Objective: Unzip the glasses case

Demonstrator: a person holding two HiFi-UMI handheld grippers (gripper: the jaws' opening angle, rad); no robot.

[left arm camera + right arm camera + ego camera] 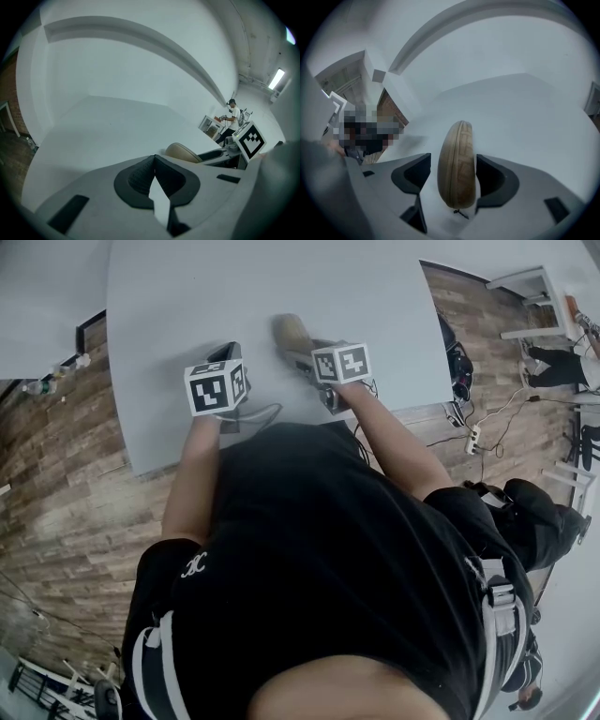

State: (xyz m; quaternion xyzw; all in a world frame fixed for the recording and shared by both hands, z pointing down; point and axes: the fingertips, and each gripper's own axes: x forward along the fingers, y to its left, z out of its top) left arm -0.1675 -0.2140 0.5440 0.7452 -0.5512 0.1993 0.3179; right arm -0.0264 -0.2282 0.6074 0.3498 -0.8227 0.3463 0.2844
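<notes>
Straddling the glasses case, right claw is gaping wide, not clamping; left claw is sitting closed, empty. Next: clamp case, grab zipper pull.

Glasses case: tan, oval, hard-shell look, ribbed zipper seam running round its edge. Looks zipped shut; small dark pull at the near end. Stands on its edge on the pale grey surface, long axis pointing away, between the parted right tongs.
</notes>
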